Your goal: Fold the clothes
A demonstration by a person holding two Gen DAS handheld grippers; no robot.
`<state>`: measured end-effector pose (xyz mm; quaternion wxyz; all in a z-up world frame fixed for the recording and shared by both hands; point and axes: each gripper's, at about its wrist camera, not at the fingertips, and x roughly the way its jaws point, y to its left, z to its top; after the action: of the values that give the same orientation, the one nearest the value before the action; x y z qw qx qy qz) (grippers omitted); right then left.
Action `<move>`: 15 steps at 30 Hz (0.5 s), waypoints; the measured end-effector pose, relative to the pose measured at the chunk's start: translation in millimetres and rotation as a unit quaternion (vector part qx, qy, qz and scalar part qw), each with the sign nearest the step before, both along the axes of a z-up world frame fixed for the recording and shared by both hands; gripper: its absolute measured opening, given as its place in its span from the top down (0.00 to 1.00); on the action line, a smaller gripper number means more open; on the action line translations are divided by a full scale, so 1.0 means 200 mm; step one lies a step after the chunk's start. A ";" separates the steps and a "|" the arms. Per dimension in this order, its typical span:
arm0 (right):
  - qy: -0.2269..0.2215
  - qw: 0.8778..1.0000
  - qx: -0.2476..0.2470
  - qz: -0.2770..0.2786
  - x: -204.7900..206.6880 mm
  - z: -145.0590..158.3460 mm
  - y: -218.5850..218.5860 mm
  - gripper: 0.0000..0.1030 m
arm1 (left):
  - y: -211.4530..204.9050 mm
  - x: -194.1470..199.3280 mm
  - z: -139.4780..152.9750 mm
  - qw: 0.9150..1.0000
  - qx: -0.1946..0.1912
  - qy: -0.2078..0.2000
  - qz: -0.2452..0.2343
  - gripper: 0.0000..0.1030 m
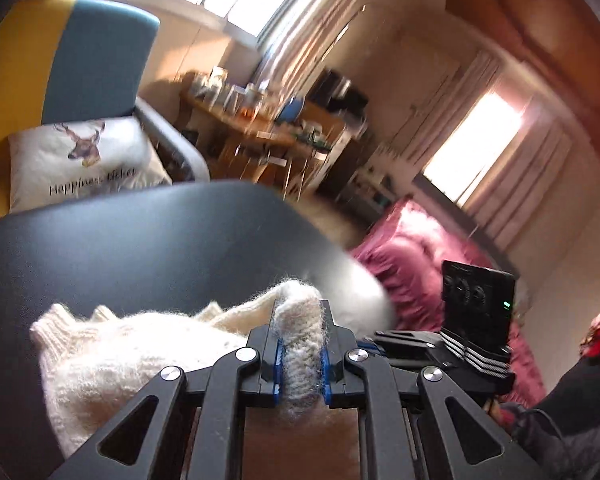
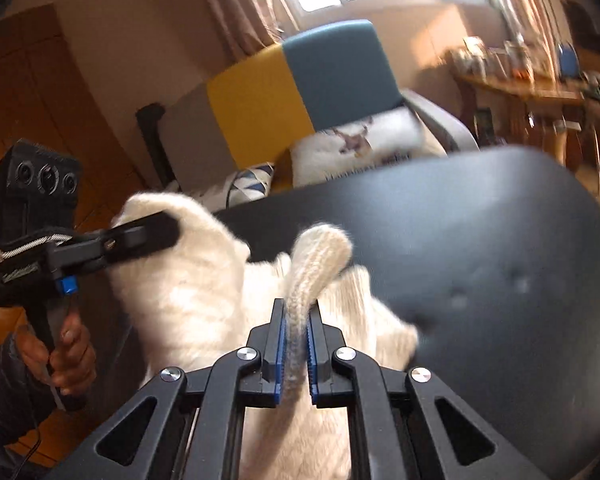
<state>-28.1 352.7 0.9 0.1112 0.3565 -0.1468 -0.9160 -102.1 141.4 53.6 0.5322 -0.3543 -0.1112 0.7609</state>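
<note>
Left gripper [image 1: 300, 344] and right gripper [image 2: 296, 344] each pinch a ribbed edge of a cream knit sweater [image 2: 204, 296], lifted partly over a black table [image 2: 480, 232].

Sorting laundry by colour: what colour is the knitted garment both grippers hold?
Cream-white fuzzy ribbed knit garment, pinched by left gripper and right gripper; clearest in right wrist view.

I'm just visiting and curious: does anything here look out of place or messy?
Nothing is spilled or broken. The white knit sweater lies bunched and crooked on the dark table, partly off its edge, because both the left gripper and the right gripper are pinching its ribbed edge.
</note>
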 end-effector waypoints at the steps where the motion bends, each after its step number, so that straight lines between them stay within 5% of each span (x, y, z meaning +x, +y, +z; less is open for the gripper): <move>1: -0.016 1.000 0.008 -0.004 -0.06 -0.04 0.01 0.93 | -0.01 -0.01 0.02 1.000 0.005 0.000 0.003 0.87; 6: -0.140 0.989 -0.040 -0.013 -0.16 -0.51 0.10 0.93 | 0.09 -0.07 0.05 1.000 -0.004 -0.020 0.007 0.87; 11: -0.115 0.978 -0.168 -0.042 -0.03 -0.59 0.26 0.89 | 0.32 -0.15 -0.06 0.997 -0.038 -0.067 -0.002 0.86; 15: -0.085 0.967 -0.229 -0.074 0.12 -0.56 0.39 0.73 | 0.50 -0.21 -0.21 0.992 -0.078 -0.102 0.008 0.85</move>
<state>-3.2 430.4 -111.4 0.1092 0.3860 -0.3875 -0.8300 -144.5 242.4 11.1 0.4824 -0.4695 -0.1085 0.7315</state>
